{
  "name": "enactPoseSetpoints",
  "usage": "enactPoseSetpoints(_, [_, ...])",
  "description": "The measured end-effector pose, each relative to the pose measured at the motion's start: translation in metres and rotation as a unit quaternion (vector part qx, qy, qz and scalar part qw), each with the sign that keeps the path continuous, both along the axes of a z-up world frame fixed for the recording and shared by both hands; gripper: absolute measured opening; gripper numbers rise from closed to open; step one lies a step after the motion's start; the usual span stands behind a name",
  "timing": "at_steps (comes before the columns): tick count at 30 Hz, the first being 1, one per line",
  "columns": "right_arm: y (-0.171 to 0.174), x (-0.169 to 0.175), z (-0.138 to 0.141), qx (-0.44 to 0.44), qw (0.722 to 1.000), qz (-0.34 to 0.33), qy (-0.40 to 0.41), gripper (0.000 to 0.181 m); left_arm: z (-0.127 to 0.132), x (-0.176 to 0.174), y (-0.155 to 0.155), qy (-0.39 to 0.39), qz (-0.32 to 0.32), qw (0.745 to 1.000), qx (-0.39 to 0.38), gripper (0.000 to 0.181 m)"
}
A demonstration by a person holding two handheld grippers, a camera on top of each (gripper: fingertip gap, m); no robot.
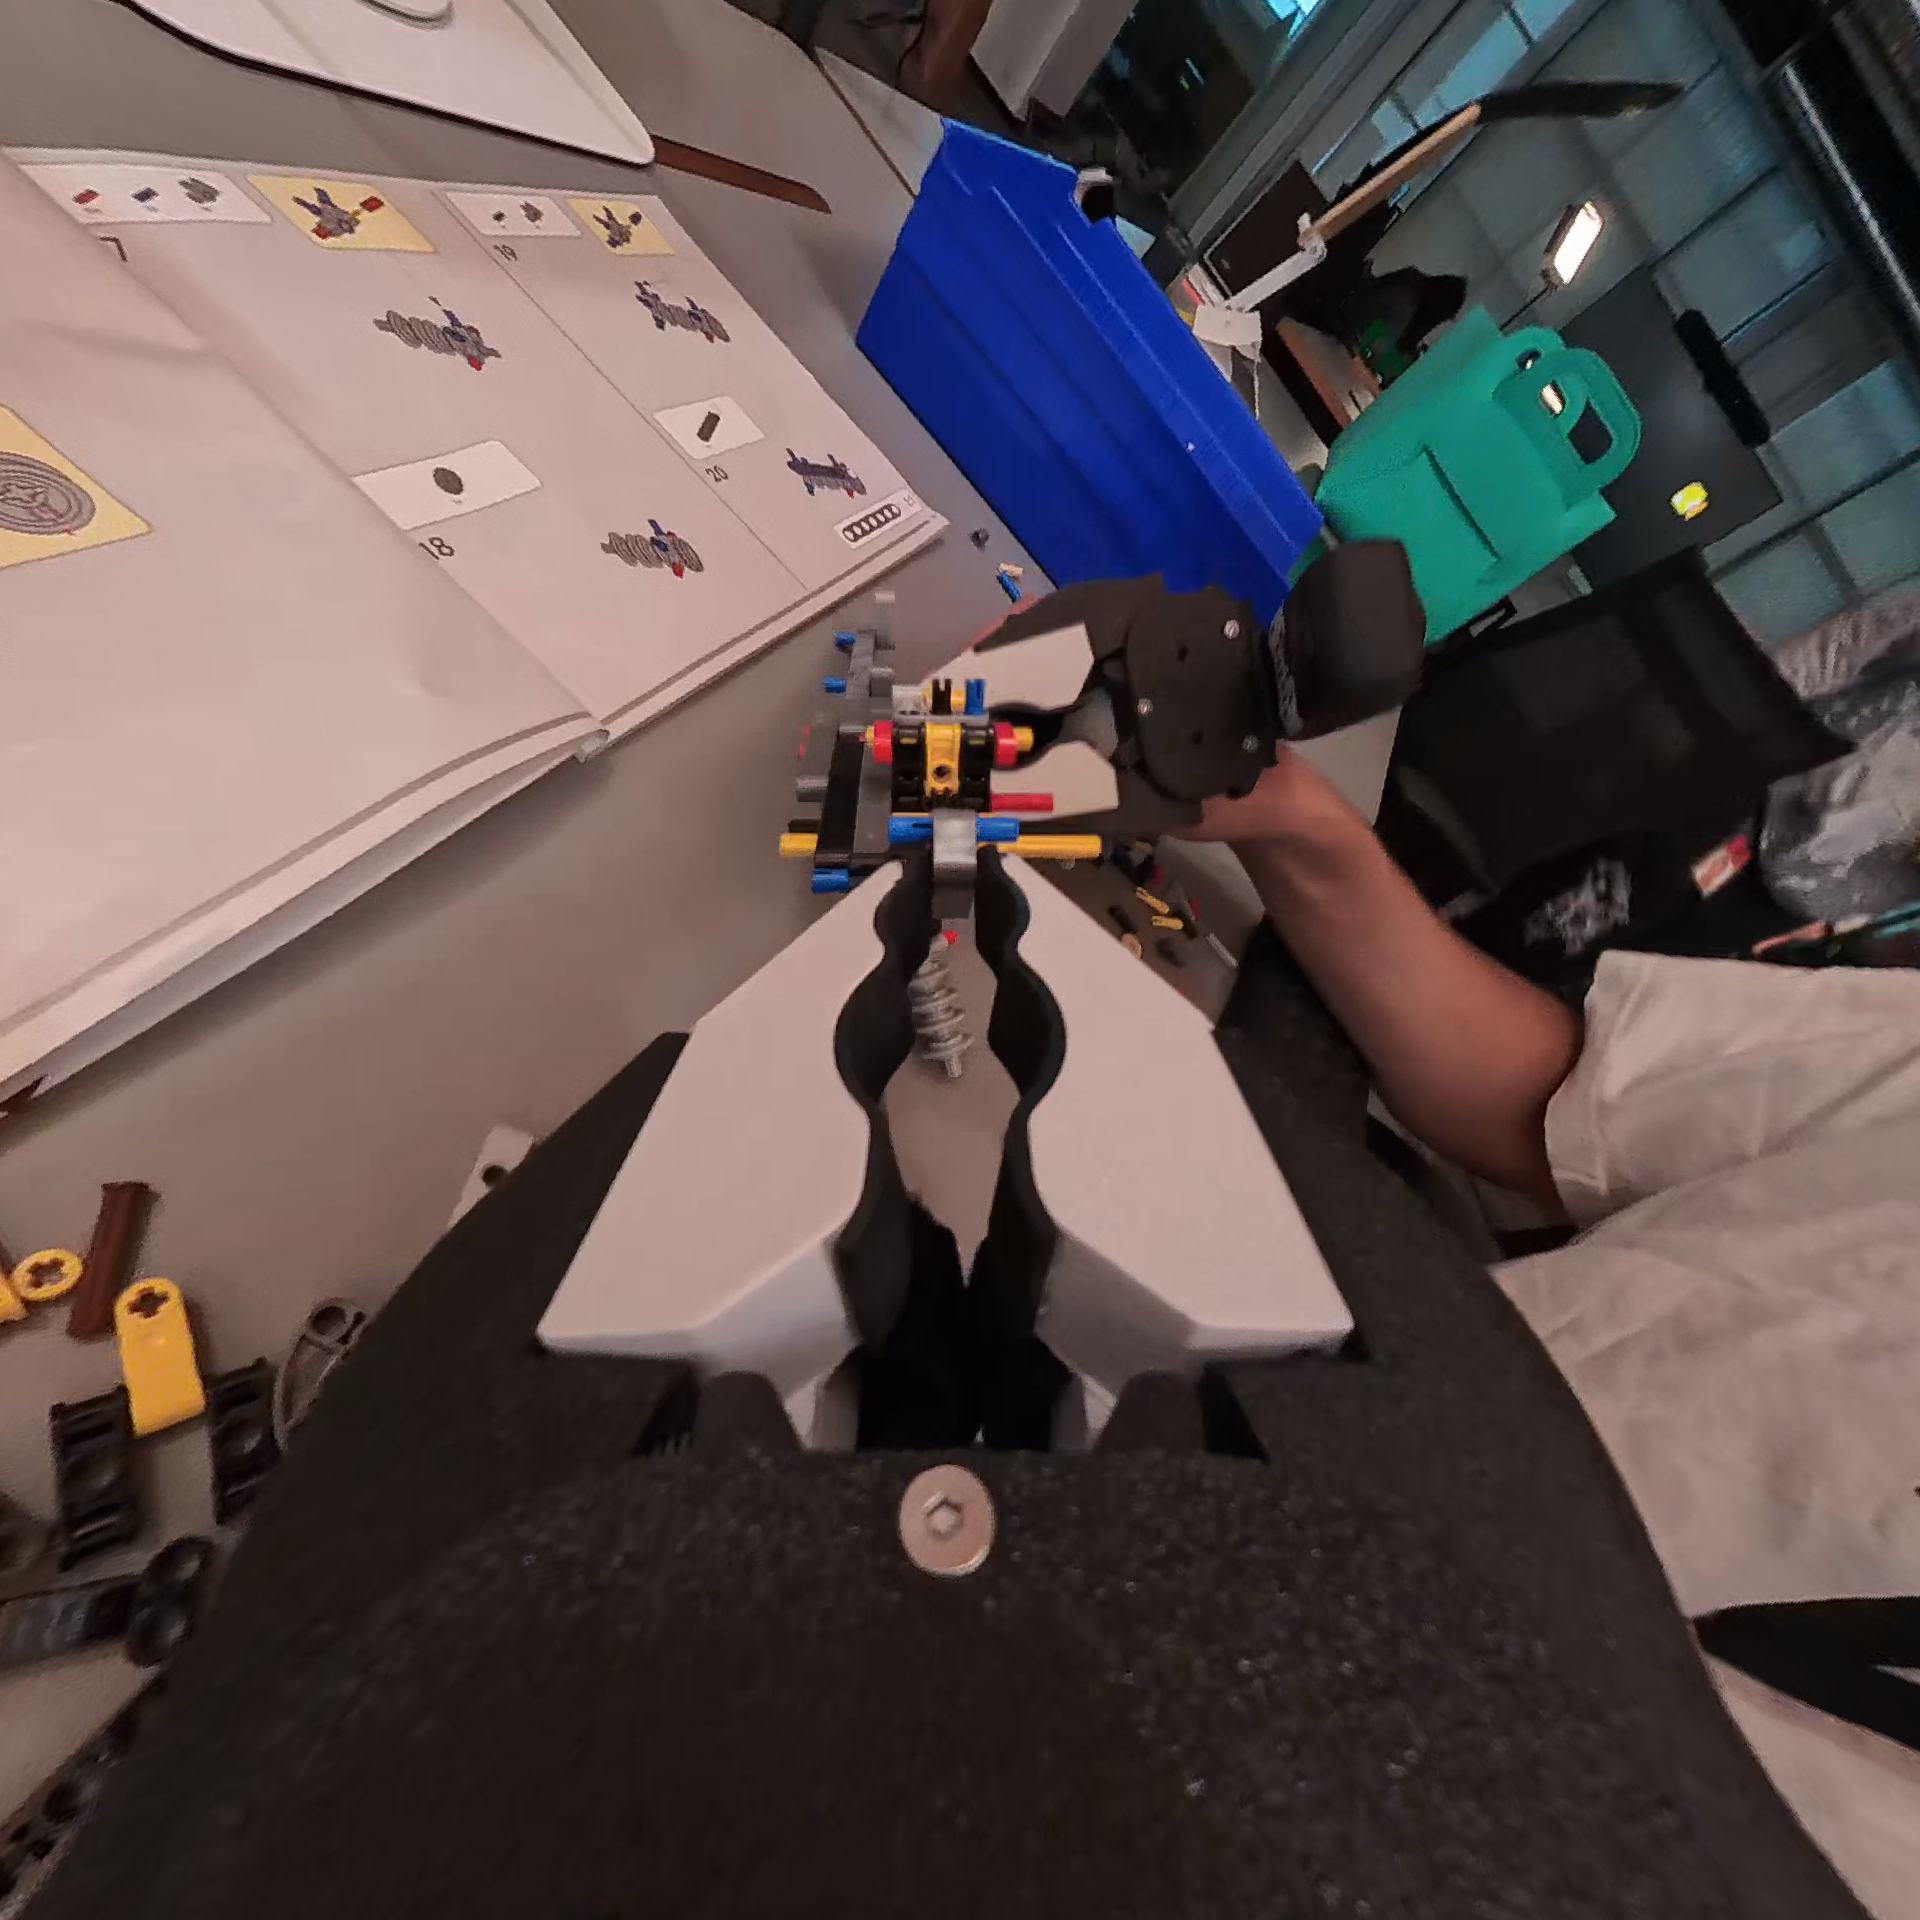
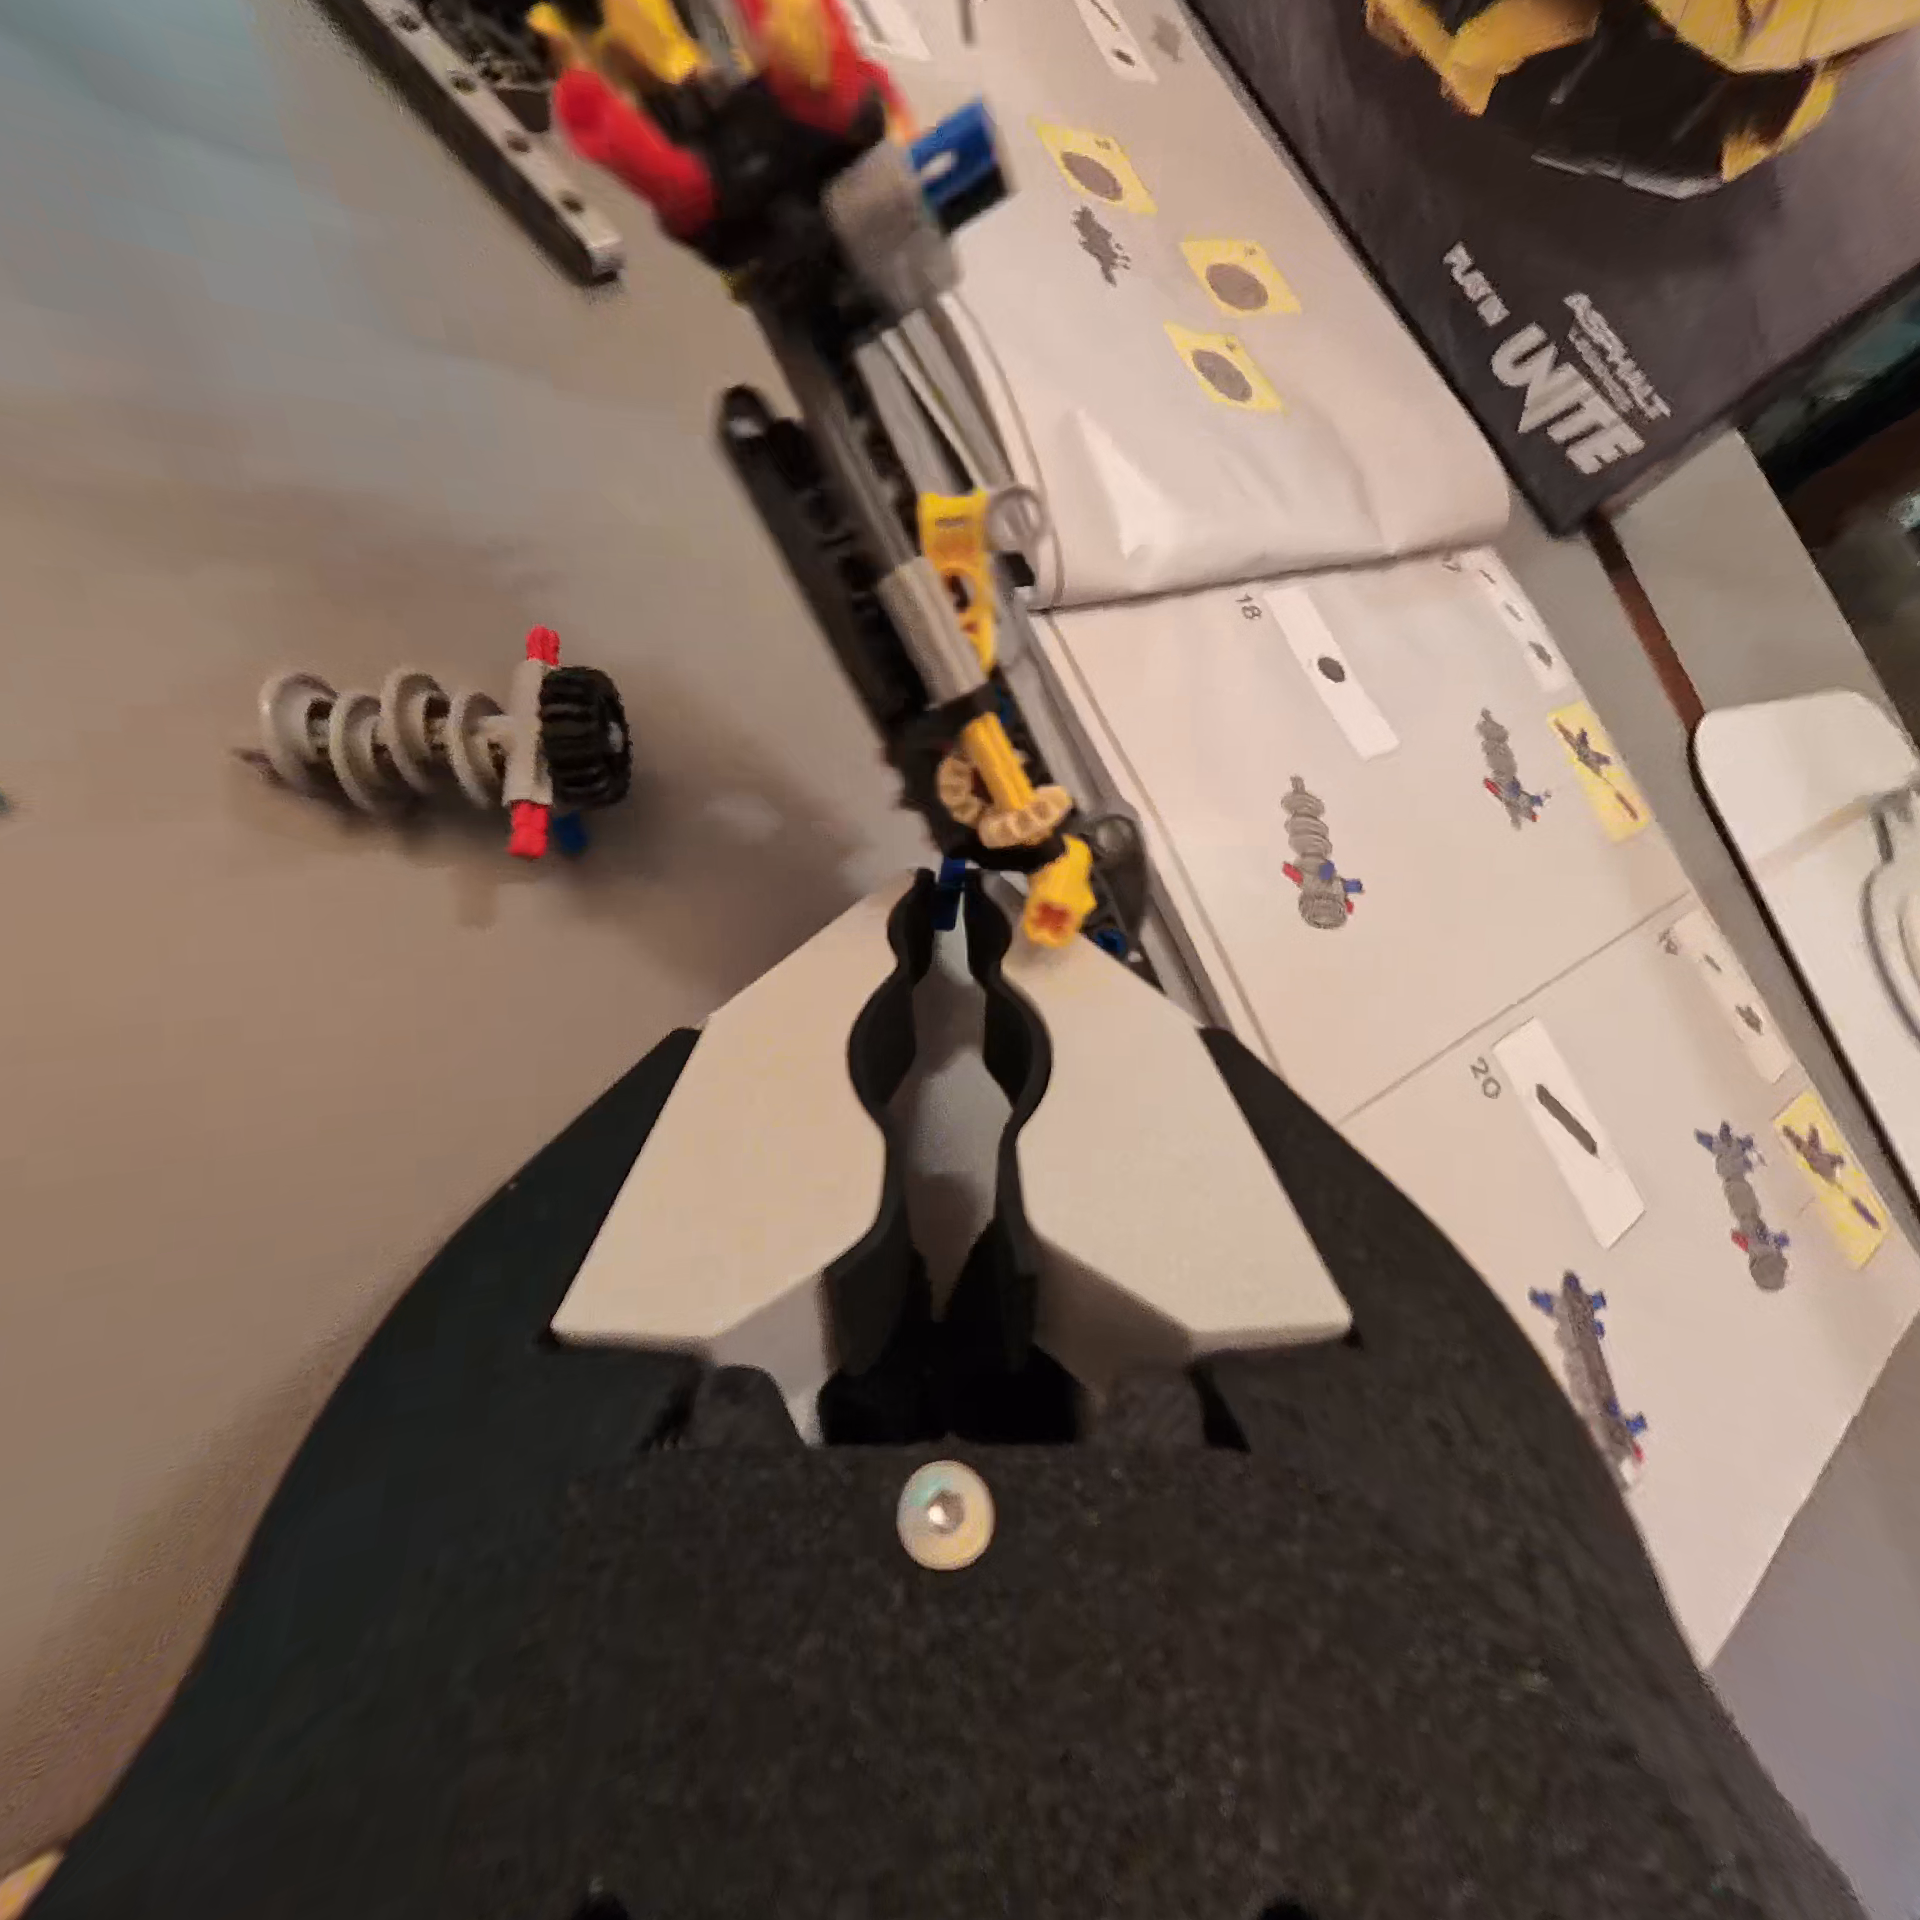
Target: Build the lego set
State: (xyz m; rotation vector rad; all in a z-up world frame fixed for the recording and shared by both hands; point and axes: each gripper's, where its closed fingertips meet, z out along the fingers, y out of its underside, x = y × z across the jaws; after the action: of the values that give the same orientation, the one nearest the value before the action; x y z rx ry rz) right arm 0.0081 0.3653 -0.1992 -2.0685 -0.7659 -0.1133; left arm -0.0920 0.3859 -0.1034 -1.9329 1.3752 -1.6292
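Observation:
The partly built lego assembly is a frame of black and grey beams with yellow, red and blue pins, held above the table. My left gripper is shut on a grey piece at its near end. My right gripper is shut on a small blue pin at the other end of the assembly, next to tan gears and a yellow axle. It also shows in the left wrist view, coming in from the right. A grey worm-gear sub-assembly with a black gear lies on the table.
The open instruction booklet lies on the table, and also shows in the right wrist view. A blue bin and a green container stand behind. Loose yellow and black parts lie near left. The set's box lies beyond the booklet. A person's arm is at right.

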Motion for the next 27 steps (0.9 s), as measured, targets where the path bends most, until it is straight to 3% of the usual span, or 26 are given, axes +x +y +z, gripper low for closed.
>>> enactPoseSetpoints(8, [0.007, 0.000, 0.003, 0.019, 1.000, -0.003, -0.008, 0.004, 0.008, 0.014, 0.021, 0.008, 0.030, 0.998, -0.060, 0.007])
enactPoseSetpoints(12, [0.006, 0.011, -0.006, -0.027, 0.997, -0.060, -0.026, 0.004, 0.009, 0.020, 0.029, 0.014, 0.039, 0.997, -0.071, 0.006])
enactPoseSetpoints(16, [0.000, -0.012, -0.001, -0.054, 0.996, -0.049, 0.045, 0.004, 0.007, 0.025, 0.035, 0.023, 0.044, 0.996, -0.073, 0.006])
enactPoseSetpoints(22, [0.008, -0.007, -0.005, -0.067, 0.987, -0.095, 0.110, 0.004, 0.009, 0.031, 0.033, 0.024, 0.042, 0.995, -0.088, 0.006])
enactPoseSetpoints(27, [0.019, -0.040, 0.003, -0.072, 0.979, -0.105, 0.159, 0.004, 0.011, 0.035, 0.030, 0.025, 0.040, 0.996, -0.080, 0.006])
